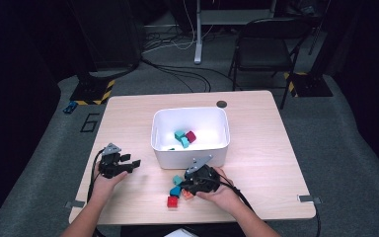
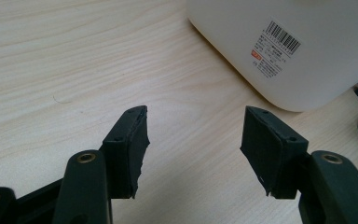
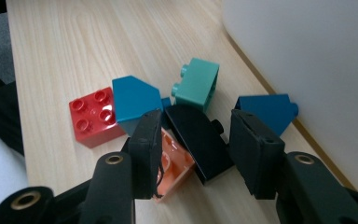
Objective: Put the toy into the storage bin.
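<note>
Straddling a black brick (image 3: 198, 140), the right tool (image 3: 196, 149) gapes unclenched; the high view hides that brick. The left tool (image 2: 193, 144) gapes empty.

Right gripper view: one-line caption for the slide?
Right gripper with open jaws straddling a black brick among coloured bricks beside the white bin.

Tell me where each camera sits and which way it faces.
High view: above the person's side, facing forward and down on the table; both forearms, left gripper and right gripper show.
Left gripper view: on the left gripper, facing bare tabletop beside the white bin; its open fingers show.
Right gripper view: facing the black block between its fingers.
Shared: all include the white bin.
</note>
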Tool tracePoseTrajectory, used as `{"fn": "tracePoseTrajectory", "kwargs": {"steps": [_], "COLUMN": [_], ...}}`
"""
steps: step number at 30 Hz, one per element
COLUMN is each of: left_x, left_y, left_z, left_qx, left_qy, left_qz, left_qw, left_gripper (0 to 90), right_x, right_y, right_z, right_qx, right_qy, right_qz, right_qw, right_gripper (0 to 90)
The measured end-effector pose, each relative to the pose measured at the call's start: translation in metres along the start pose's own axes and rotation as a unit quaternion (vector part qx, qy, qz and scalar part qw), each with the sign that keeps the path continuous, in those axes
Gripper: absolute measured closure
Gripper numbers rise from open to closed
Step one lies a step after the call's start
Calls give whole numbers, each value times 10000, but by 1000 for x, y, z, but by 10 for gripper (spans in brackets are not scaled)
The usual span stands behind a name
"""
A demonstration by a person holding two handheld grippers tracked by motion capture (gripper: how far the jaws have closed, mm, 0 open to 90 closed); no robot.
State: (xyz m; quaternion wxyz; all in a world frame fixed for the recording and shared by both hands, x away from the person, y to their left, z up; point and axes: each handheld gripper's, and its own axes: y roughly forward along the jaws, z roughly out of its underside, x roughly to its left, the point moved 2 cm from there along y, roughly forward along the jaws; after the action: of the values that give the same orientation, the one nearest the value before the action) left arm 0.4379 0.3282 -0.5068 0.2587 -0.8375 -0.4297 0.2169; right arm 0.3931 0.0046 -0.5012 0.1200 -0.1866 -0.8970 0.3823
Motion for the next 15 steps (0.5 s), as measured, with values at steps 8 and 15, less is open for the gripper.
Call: {"fn": "tracePoseTrajectory", "kwargs": {"steps": [8, 15], "left_x": [0, -1], "left_y": [0, 0], "left_z": [0, 0], "left_qx": [-12, 13], "left_qy": [-1, 0], "left_qz": [-11, -12], "left_qw": [10000, 10000], "left_gripper": [405, 405], "right_x": [7, 0], "right_y": [-10, -6], "right_z": [11, 13], "right_qx": [29, -39], "right_qy": [68, 110], "right_qz": [-58, 79], "right_qw": [10000, 9999], "right_gripper": [550, 591]}}
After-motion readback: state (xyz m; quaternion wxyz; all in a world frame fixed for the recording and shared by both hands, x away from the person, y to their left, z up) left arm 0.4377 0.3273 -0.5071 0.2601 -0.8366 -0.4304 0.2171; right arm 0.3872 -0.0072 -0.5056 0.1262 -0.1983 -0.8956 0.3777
